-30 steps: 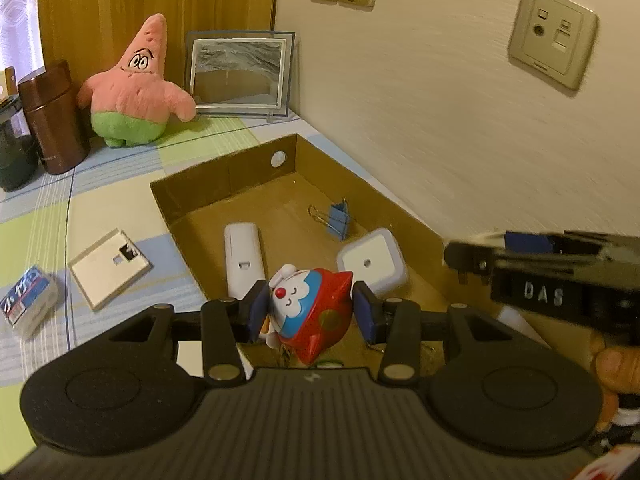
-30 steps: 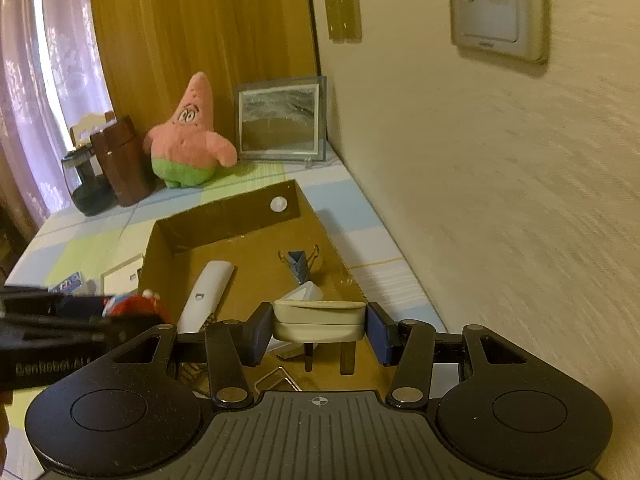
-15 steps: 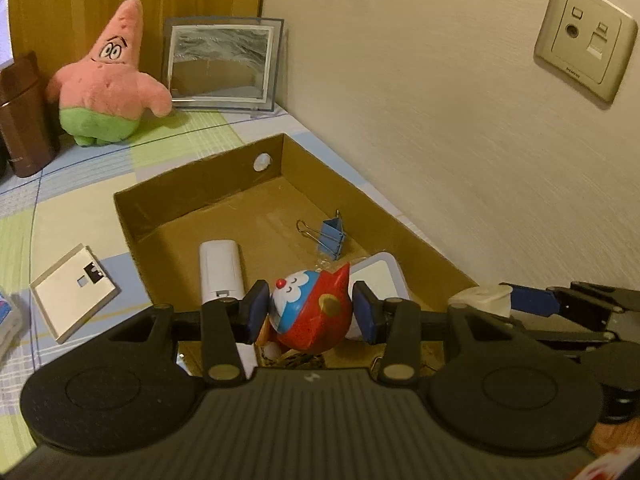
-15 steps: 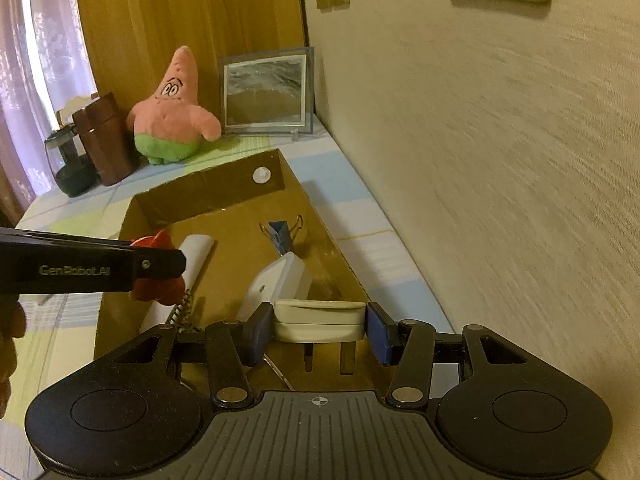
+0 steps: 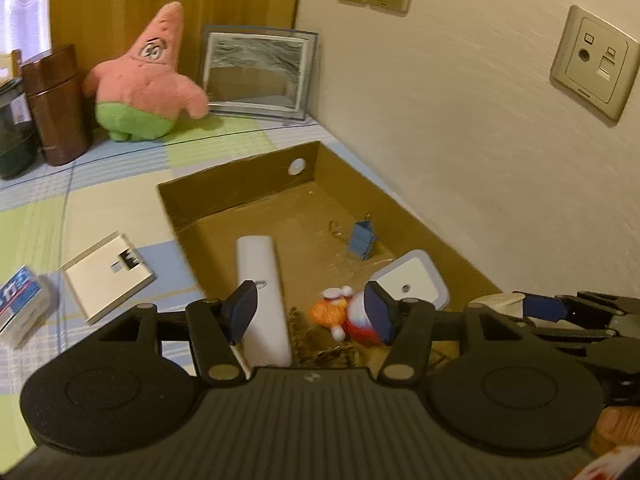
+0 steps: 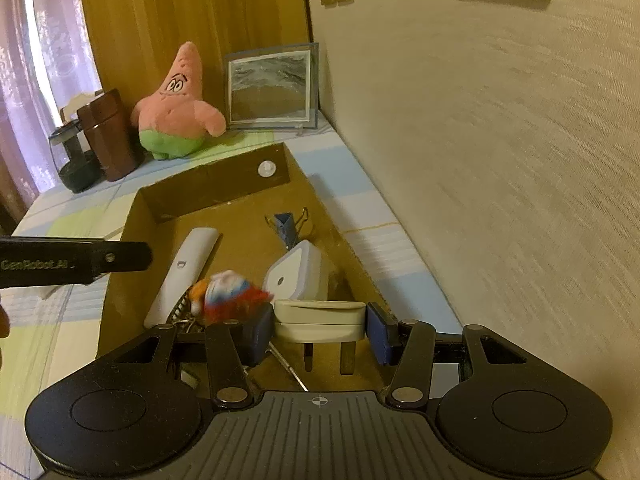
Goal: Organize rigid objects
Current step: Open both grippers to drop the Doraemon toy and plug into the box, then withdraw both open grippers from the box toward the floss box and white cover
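In the cardboard box (image 5: pixel 240 188), toy figure (image 5: pixel 352 316), seemingly freshly dropped; left fingers (image 5: pixel 242 312) now spread.

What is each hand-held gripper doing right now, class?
Left hand-held gripper: open, empty.
Right hand-held gripper: closed on the cream plug.

Warm dim light, fisheye-bent edges, motion-blurred toy (image 6: pixel 228 294).
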`<state>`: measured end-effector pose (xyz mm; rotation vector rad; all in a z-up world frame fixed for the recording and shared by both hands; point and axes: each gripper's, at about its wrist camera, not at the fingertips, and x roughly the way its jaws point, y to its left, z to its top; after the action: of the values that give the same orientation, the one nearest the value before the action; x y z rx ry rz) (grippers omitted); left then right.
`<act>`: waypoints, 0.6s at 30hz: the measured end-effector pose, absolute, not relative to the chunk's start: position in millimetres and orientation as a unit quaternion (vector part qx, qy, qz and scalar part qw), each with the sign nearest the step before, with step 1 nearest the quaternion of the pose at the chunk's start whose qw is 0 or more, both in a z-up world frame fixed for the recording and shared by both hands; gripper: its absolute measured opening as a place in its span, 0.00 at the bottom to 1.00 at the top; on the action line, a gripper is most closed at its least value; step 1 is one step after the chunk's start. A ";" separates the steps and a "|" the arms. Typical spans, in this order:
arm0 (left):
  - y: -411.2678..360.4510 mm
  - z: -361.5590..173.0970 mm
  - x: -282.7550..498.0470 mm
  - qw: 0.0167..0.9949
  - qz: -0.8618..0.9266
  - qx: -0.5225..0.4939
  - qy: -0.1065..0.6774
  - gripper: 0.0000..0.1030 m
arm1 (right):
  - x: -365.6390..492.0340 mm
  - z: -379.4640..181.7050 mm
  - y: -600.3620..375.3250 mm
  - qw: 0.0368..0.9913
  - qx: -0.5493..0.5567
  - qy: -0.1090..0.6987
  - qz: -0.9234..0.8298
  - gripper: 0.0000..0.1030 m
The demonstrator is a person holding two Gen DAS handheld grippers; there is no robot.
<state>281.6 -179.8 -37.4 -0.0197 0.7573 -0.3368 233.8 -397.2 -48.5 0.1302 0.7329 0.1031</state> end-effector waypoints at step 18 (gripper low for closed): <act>-147.3 -37.1 261.6 0.919 -0.136 -0.020 0.369 0.53 | 232.0 -41.2 -373.6 0.919 0.111 0.358 0.121 0.46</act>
<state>261.6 -147.3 -37.1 -0.0405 0.7575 -0.2802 232.0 -373.6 -41.2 0.2273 0.7361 0.2487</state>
